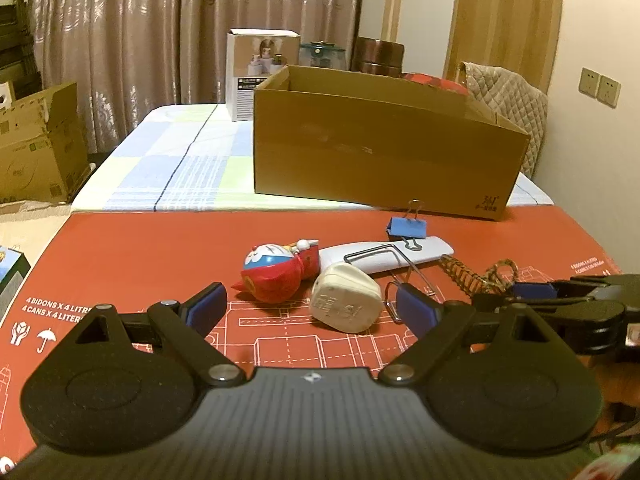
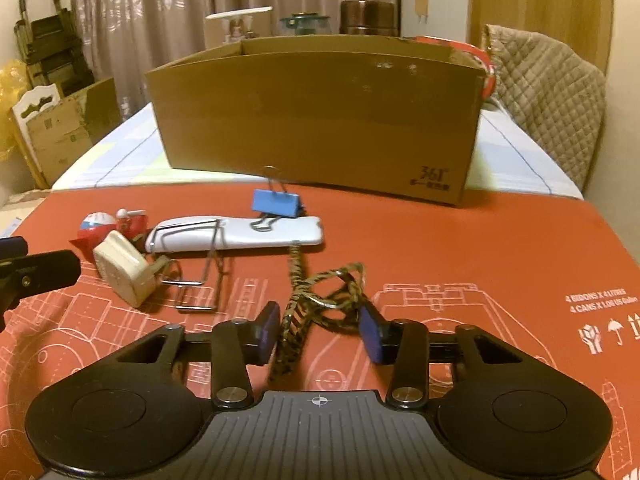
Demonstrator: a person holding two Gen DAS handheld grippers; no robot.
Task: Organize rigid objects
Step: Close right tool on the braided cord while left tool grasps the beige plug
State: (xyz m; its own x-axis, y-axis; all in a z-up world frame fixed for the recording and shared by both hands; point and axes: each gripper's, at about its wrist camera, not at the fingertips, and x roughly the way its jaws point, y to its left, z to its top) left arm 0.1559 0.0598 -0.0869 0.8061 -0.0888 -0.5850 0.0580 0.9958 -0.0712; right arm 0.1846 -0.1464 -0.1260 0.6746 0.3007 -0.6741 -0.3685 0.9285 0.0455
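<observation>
On the red cardboard sheet [image 1: 140, 256] lie a red and blue cartoon figure [image 1: 276, 272], a white plug [image 1: 346, 304], a long white bar [image 1: 384, 256], a blue binder clip [image 1: 406, 228] and bent wire clips [image 2: 200, 288]. My left gripper [image 1: 311, 307] is open, its blue pads standing on either side of the plug without touching it. A braided cord [image 2: 304, 304] with a metal ring runs between the pads of my right gripper [image 2: 319, 330], which is shut on it low over the sheet. The open brown cardboard box [image 2: 320, 112] stands behind the items.
The box rests on a checked cloth [image 1: 180, 160] beyond the sheet. Behind it are a white carton [image 1: 260, 76], a glass jar [image 1: 322, 54] and a brown canister [image 1: 378, 56]. A quilted chair back [image 2: 548, 92] is at the right. Stacked boxes [image 1: 36, 148] stand on the floor at the left.
</observation>
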